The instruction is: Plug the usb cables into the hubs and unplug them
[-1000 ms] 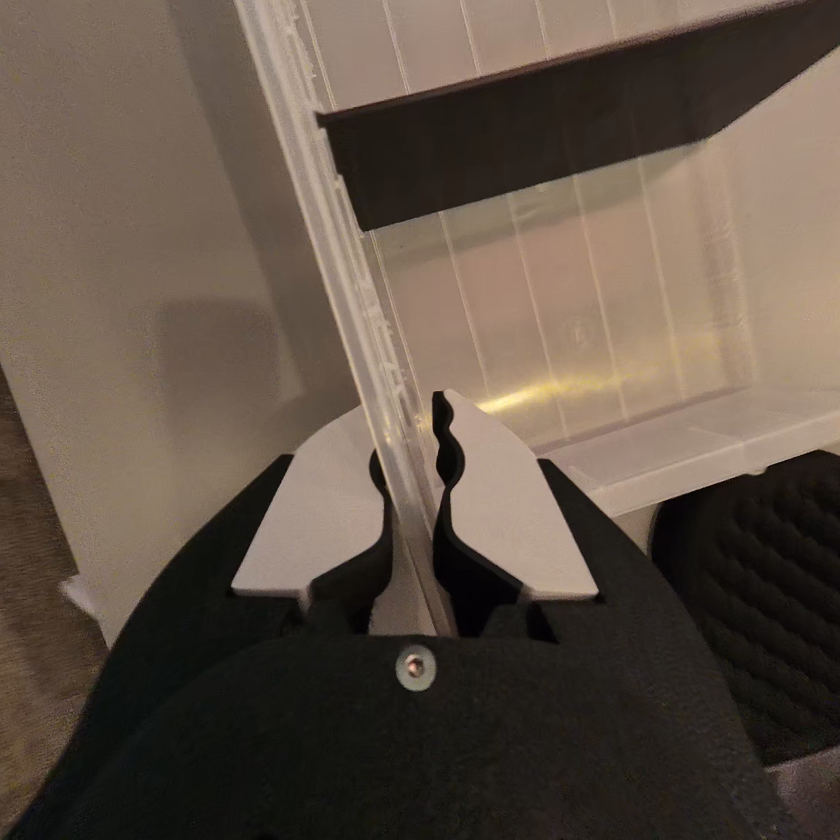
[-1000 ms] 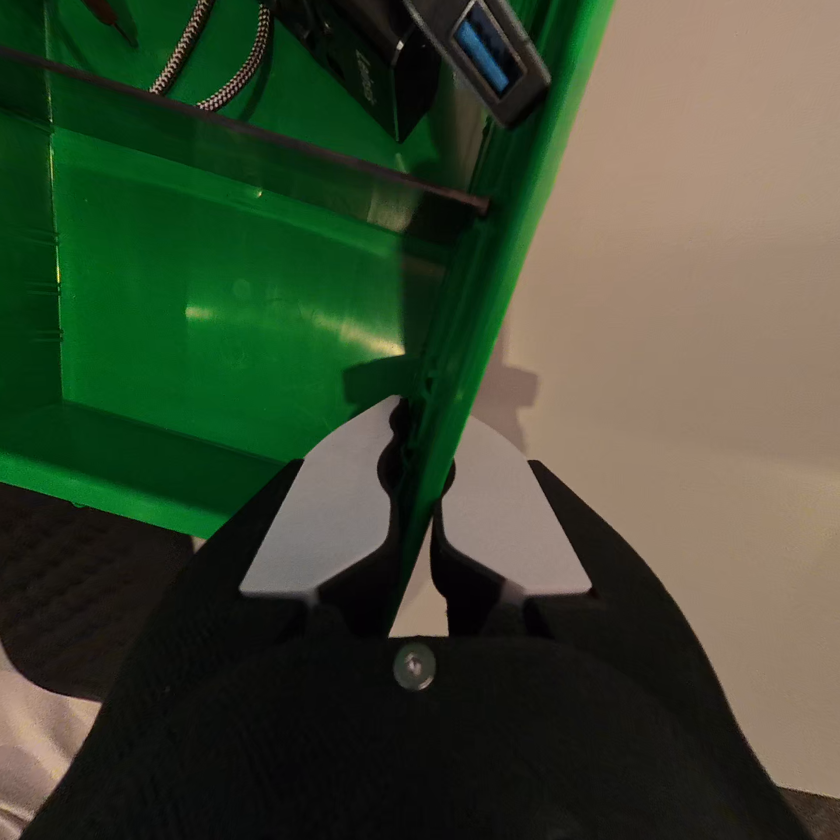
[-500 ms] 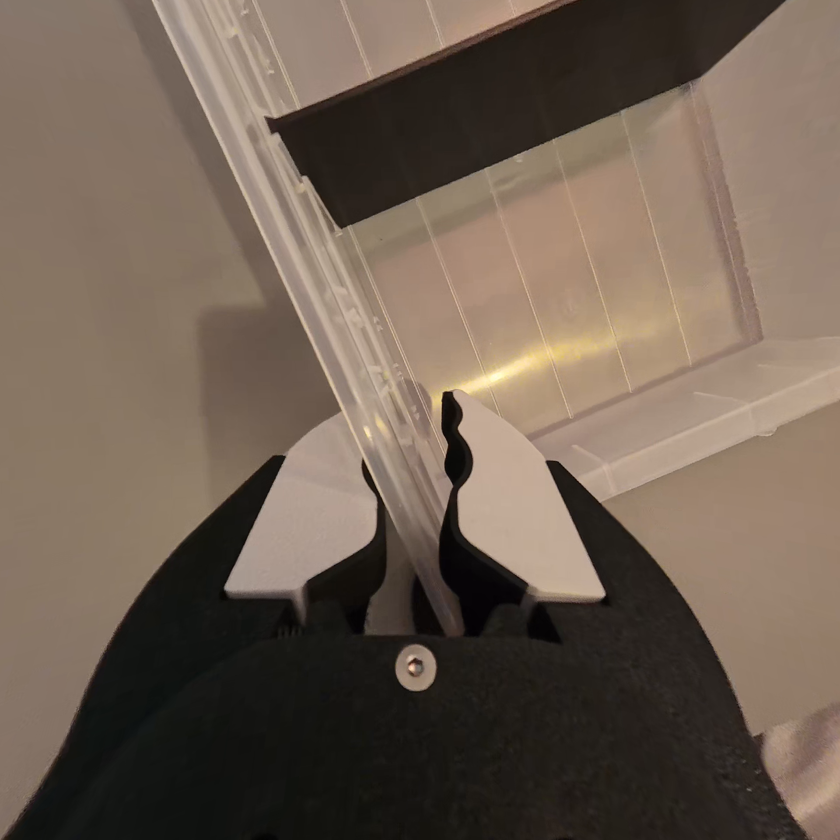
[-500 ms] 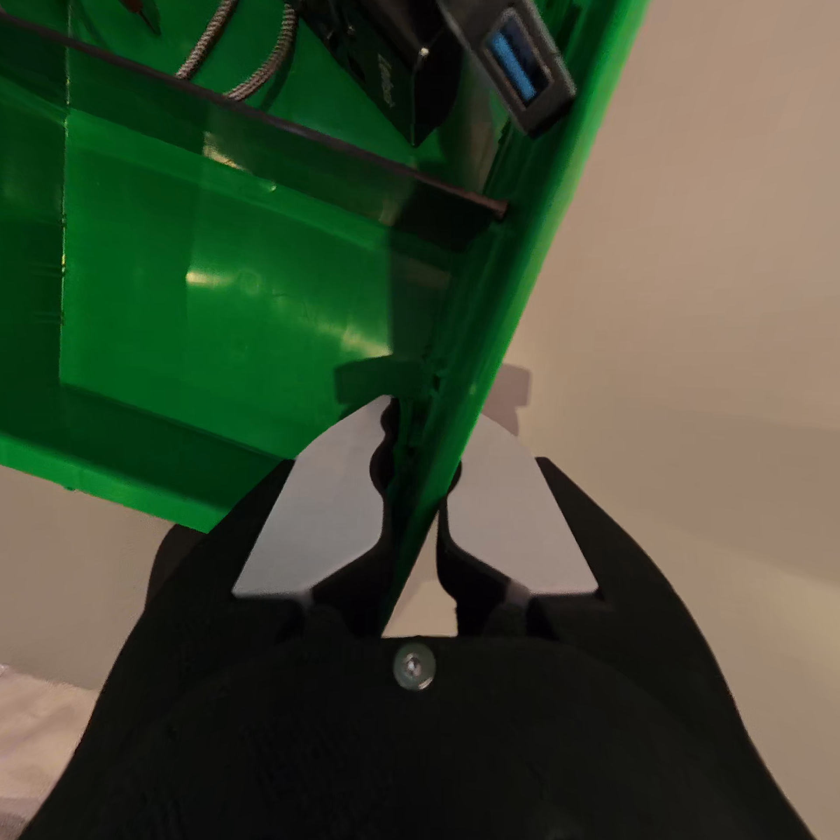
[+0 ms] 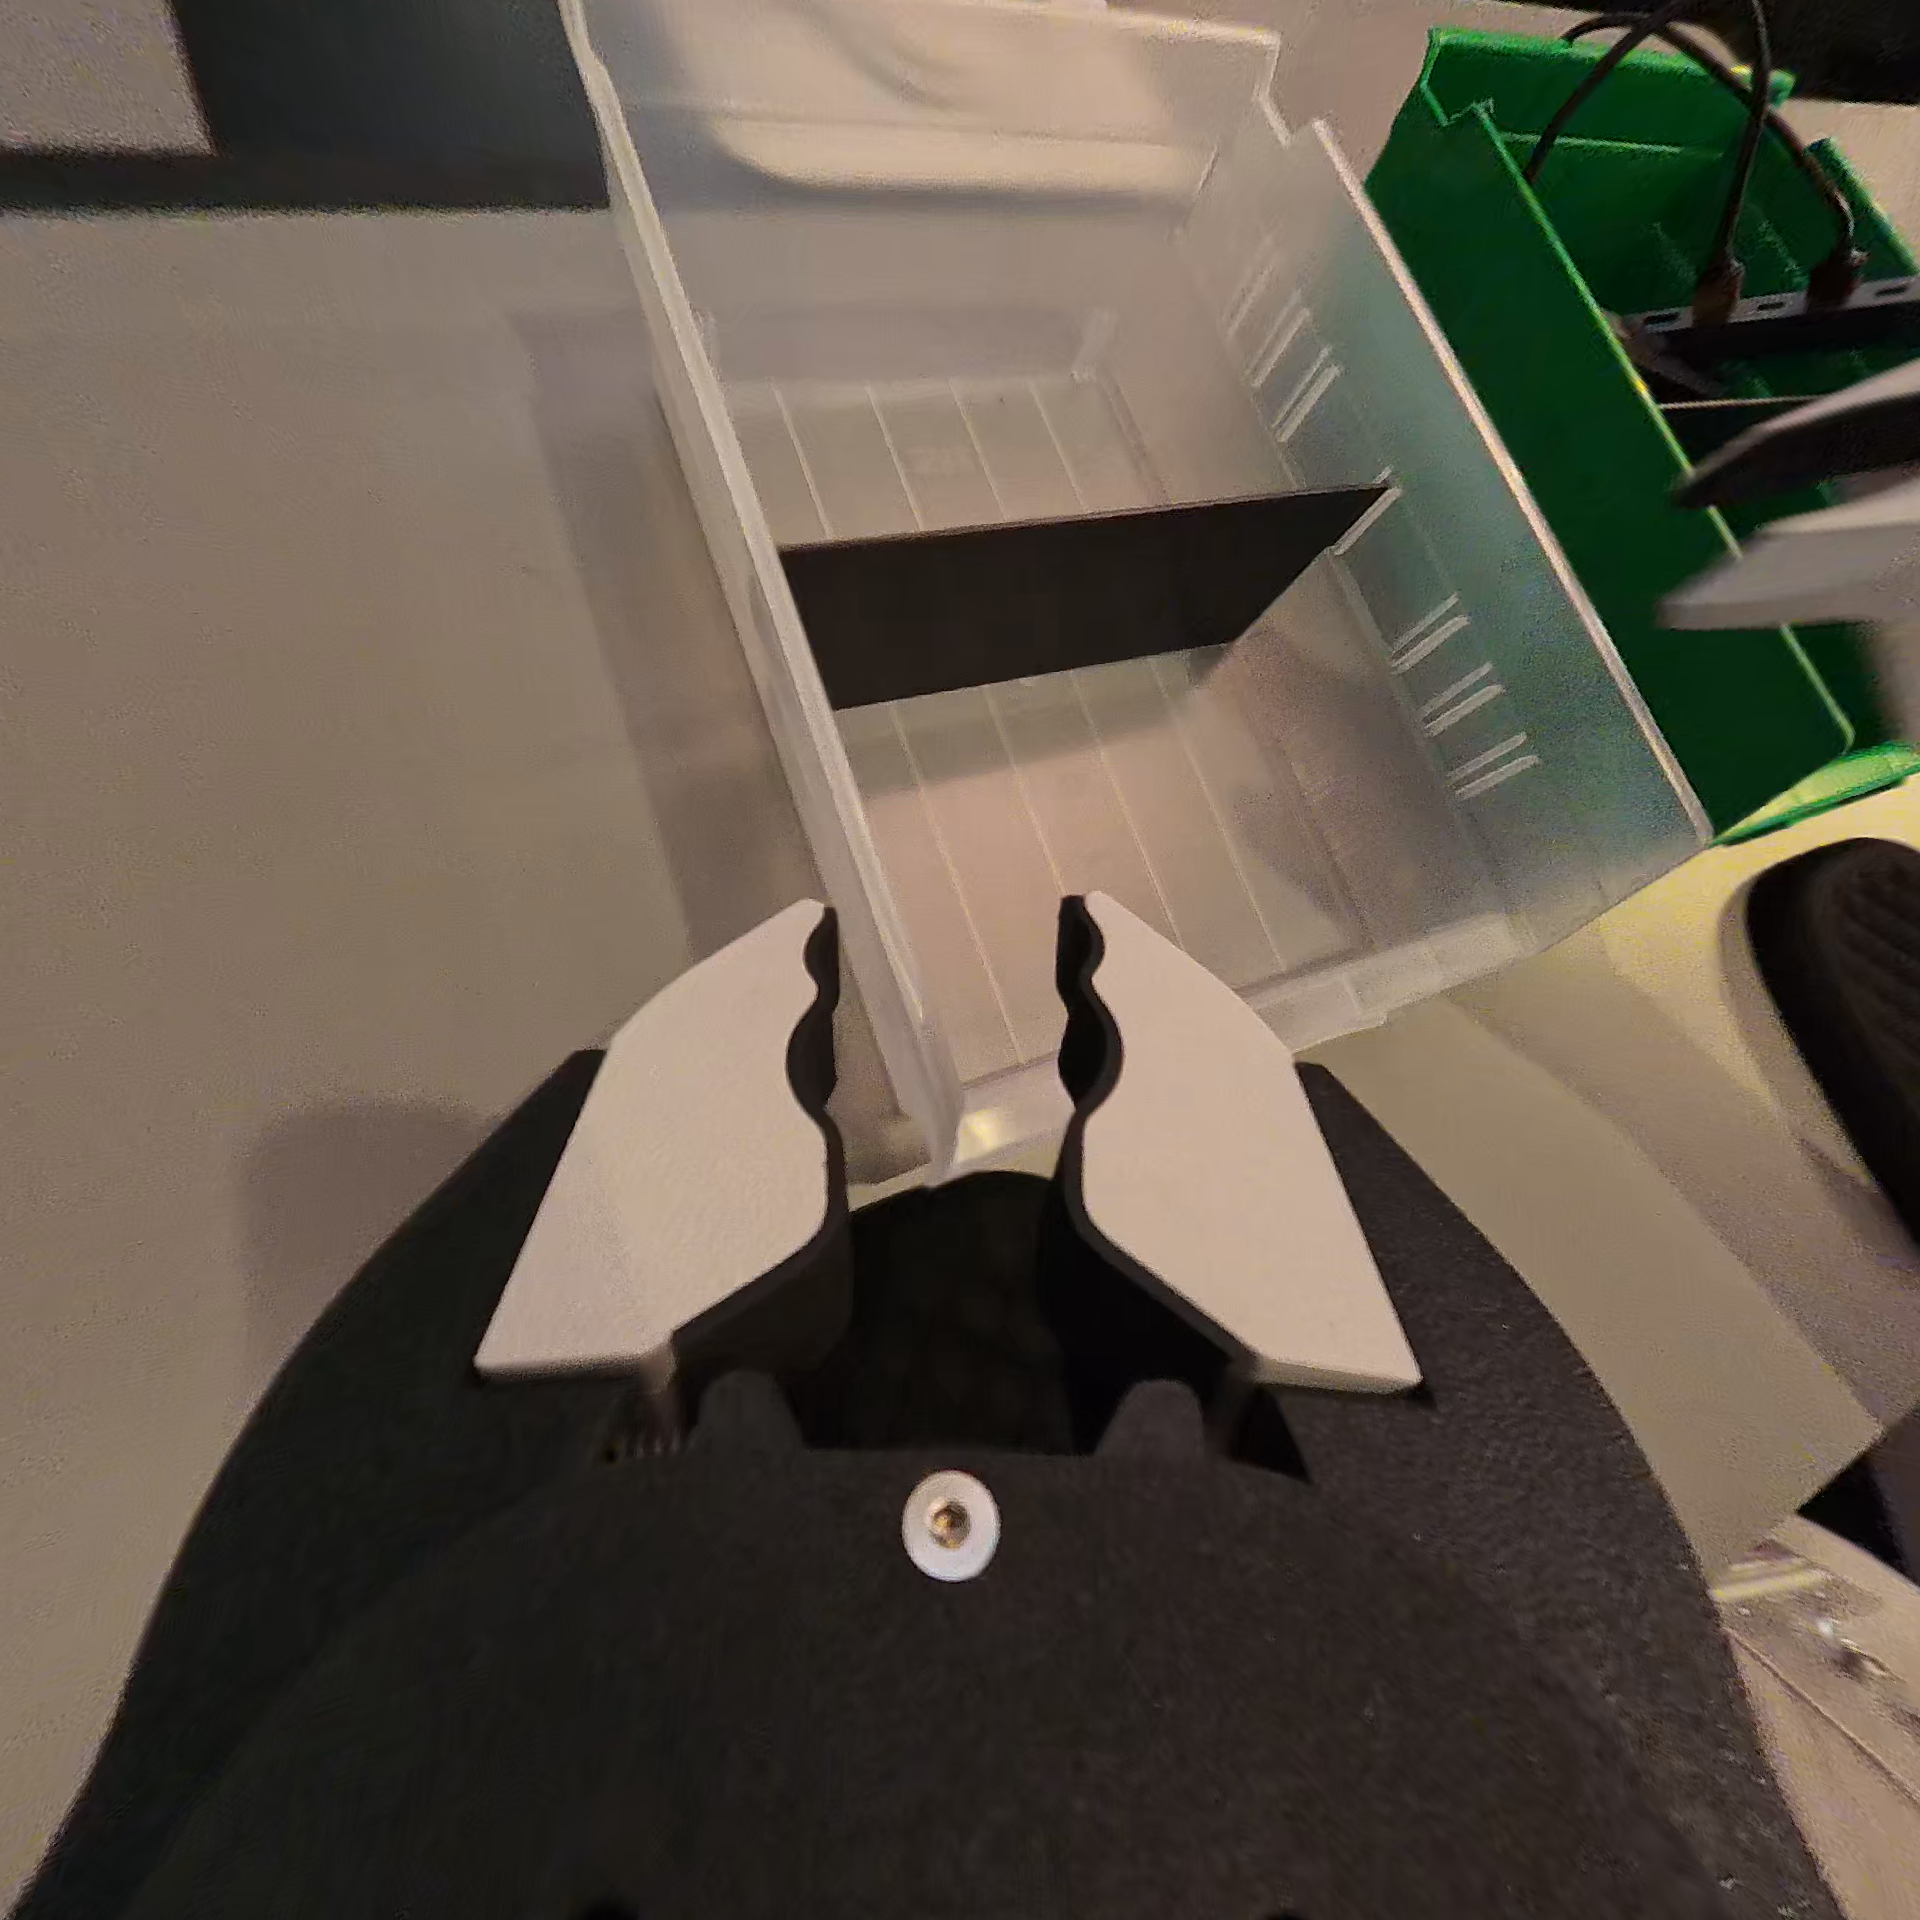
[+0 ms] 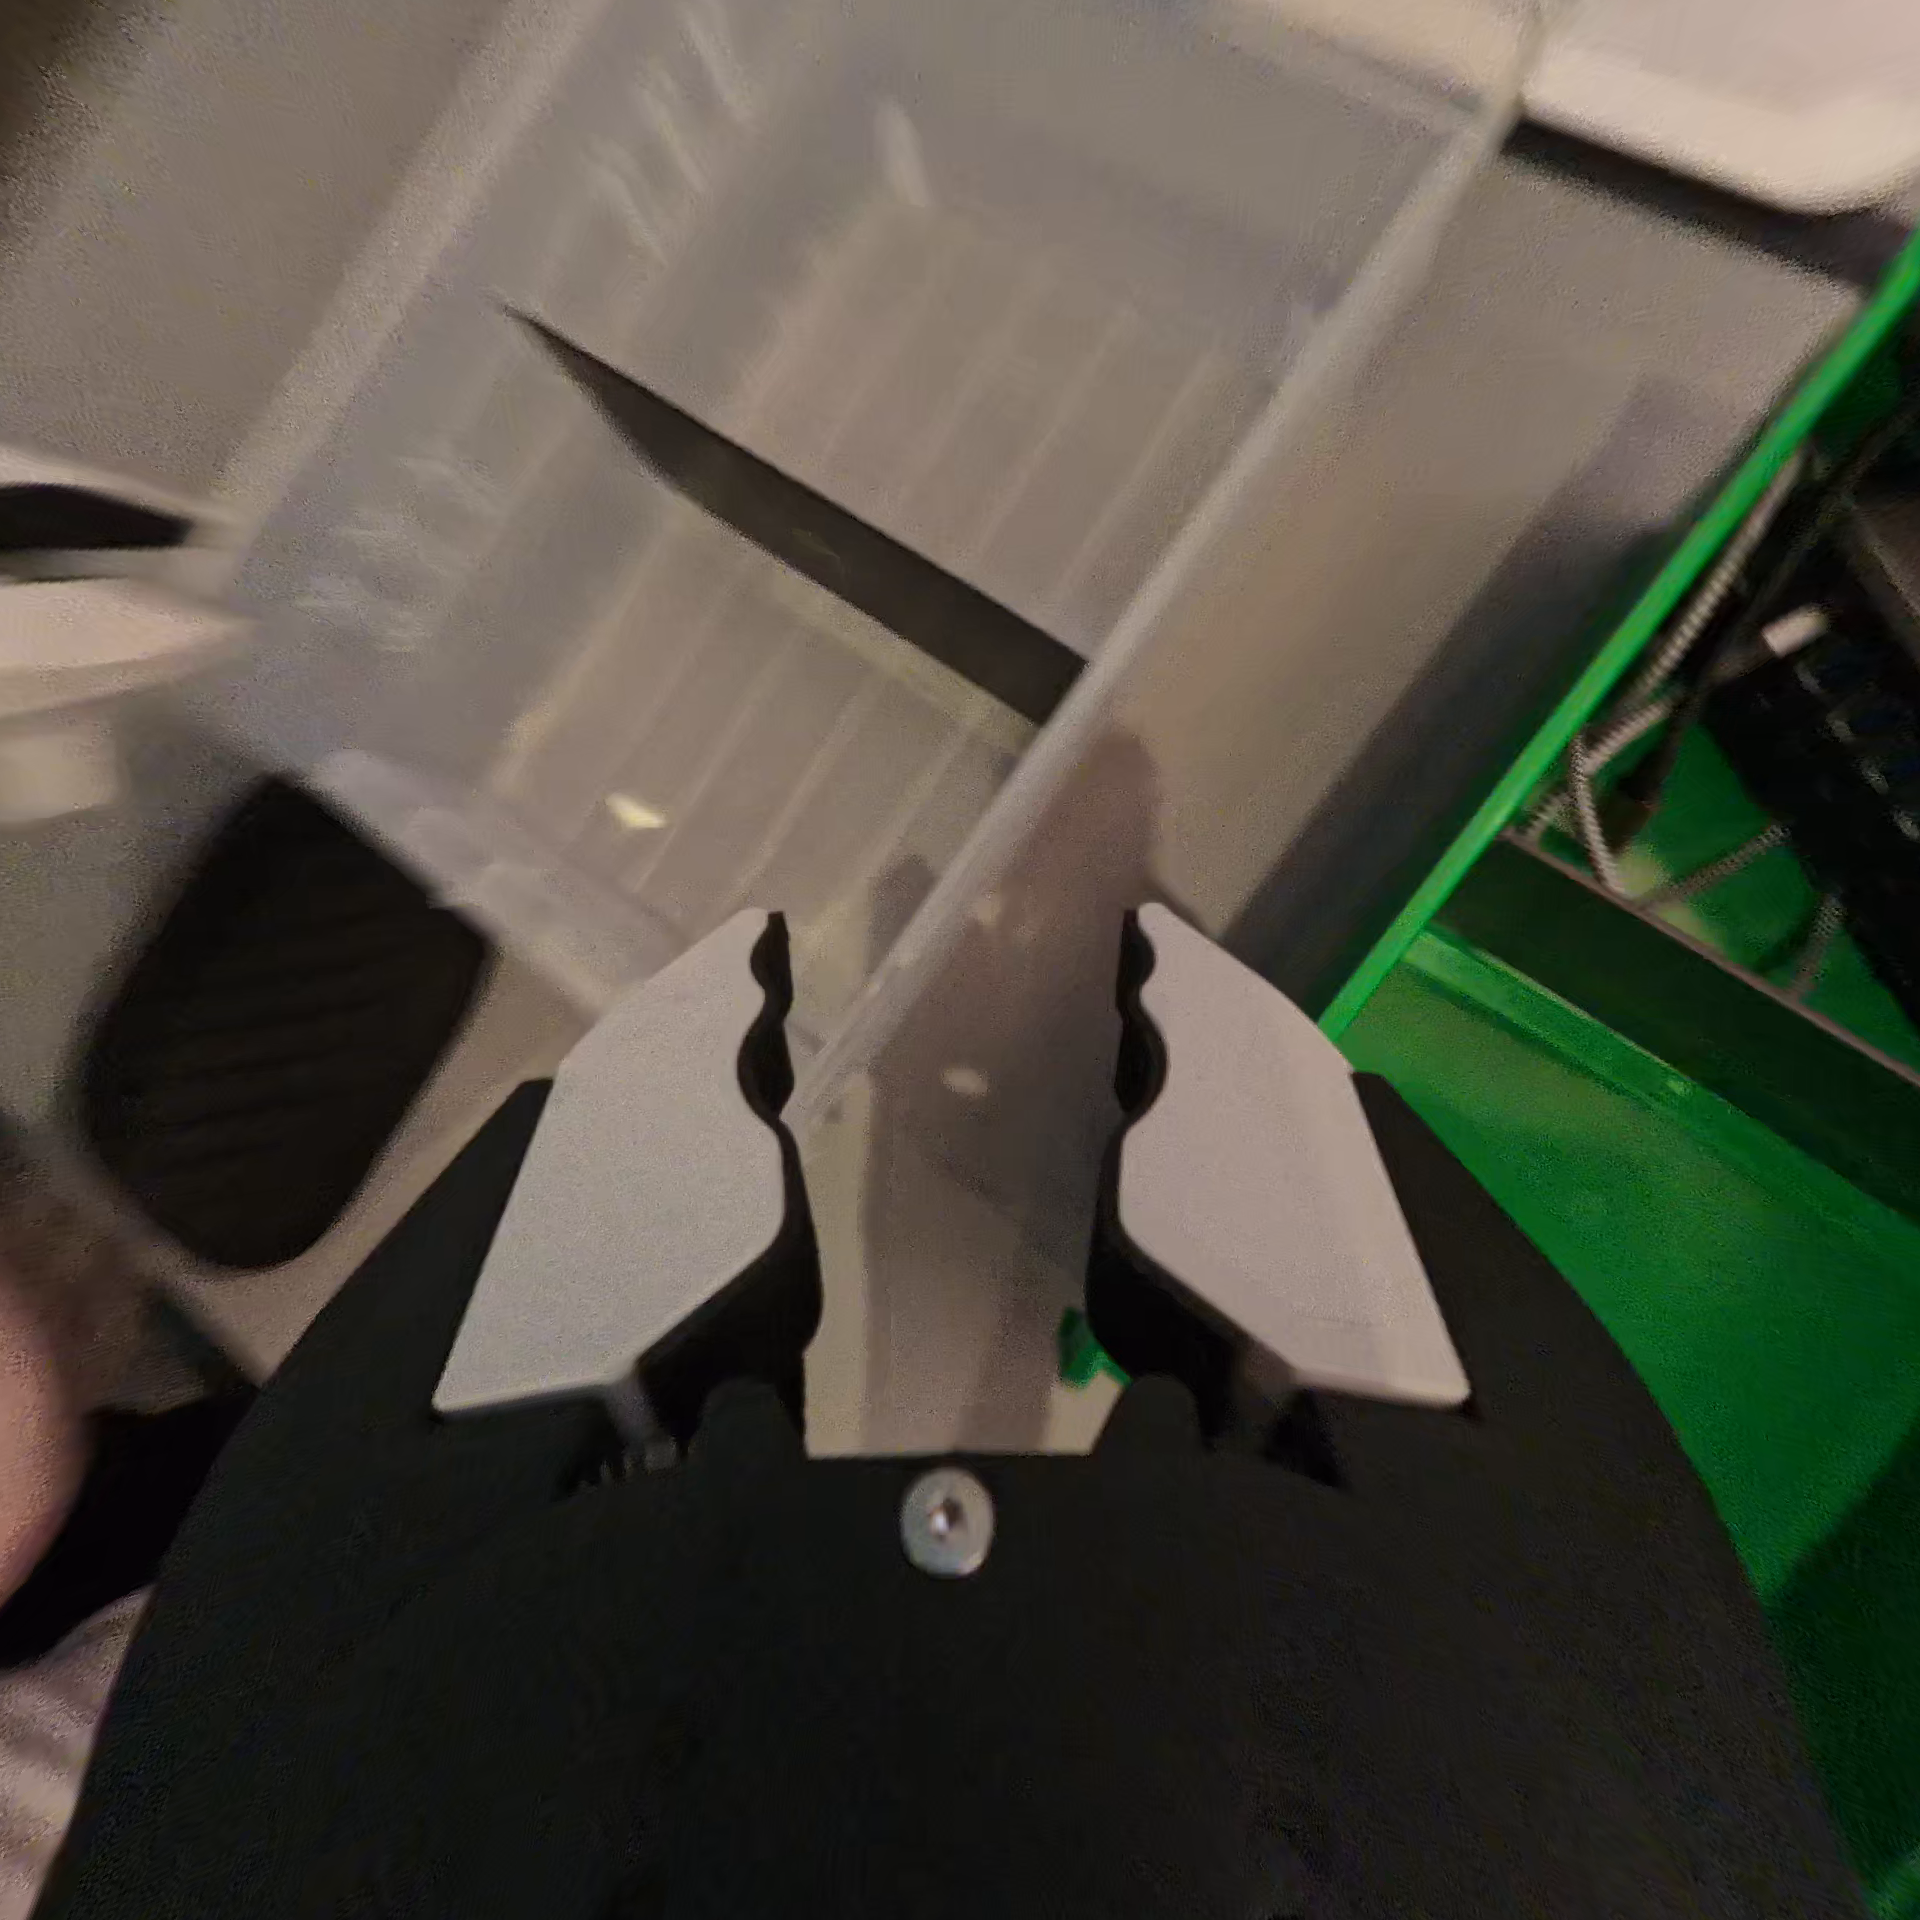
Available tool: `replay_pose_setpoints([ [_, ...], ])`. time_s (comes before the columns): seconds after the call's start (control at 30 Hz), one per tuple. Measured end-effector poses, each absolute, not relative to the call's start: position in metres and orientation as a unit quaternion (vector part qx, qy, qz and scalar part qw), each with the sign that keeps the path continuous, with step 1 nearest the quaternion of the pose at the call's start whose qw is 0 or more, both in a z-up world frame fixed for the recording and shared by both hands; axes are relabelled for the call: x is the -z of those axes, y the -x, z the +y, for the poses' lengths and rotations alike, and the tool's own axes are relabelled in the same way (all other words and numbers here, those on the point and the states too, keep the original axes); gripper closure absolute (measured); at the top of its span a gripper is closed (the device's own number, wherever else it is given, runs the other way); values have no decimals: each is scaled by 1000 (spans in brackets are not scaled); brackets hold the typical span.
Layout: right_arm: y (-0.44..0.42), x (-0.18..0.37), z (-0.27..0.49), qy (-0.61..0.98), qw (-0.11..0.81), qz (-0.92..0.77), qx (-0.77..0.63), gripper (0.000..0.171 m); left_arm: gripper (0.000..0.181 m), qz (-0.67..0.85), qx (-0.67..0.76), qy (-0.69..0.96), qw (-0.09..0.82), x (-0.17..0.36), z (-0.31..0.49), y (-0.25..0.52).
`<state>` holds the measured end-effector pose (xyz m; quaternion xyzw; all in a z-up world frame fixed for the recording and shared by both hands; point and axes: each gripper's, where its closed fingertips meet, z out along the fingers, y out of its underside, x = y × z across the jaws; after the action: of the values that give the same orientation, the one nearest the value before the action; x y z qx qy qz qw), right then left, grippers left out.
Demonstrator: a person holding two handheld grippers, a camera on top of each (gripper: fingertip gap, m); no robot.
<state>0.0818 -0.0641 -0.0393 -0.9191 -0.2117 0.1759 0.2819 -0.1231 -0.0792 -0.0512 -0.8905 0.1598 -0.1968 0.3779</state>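
The left gripper (image 5: 945, 914) points forward and slightly down over a pale tabletop (image 5: 312, 623), its two grey fingers (image 5: 707, 1132) spread apart. The left side wall of a clear plastic bin (image 5: 1475, 665) runs between them without being clamped; it lies close to the left finger and clear of the right one. Just ahead, inside the bin, a black divider (image 5: 1049, 603) crosses from wall to wall, and both compartments look bare. Farther off to the right, just beside the clear bin, stands a green bin (image 5: 1558, 343). In it a dark hub (image 5: 1787, 327) has thin black cables (image 5: 1756, 177) plugged in along its top edge. The other gripper's fingers show blurred at the right edge.

The right gripper (image 6: 954, 920) is tilted to the left, its fingers likewise wide apart and holding nothing. The right wall of the clear bin (image 6: 1143, 644) passes between them, nearer the left finger, though motion blur hides whether they touch. Ahead and to the left the divider (image 6: 810, 540) slants across. To the right the green bin (image 6: 1621, 1164) holds braided cables (image 6: 1590, 790) and dark hardware.
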Motion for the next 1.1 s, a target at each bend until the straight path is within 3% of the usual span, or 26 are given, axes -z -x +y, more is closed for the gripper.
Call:
replay_pose_setpoints([
  [0.03,-82,57,-54,937,250,-200,-140,110,140,163,179,889,389,45,-84,127],
  [0.27,-68,120,-32,981,92,-119,-123,133,133,147,-16,815,560,-15,-80,156],
  [0.33,-62,125,-31,981,65,-107,-148,152,131,135,-67,797,585,-27,-77,162],
  [0.4,-70,126,-27,986,55,-112,-110,161,125,128,-95,784,600,-35,-75,162],
  [0.67,-85,112,-15,989,31,-110,-93,166,109,116,-90,779,610,-47,-77,156],
  [0.8,-88,85,-19,984,11,-131,-117,166,98,124,-33,787,603,-62,-101,144],
  [0.93,-103,29,-19,976,31,-155,-149,166,95,125,19,752,647,-110,-145,142],
  [1.1,-196,-65,-30,977,84,-125,-148,165,93,200,165,754,603,-113,-173,92],
])
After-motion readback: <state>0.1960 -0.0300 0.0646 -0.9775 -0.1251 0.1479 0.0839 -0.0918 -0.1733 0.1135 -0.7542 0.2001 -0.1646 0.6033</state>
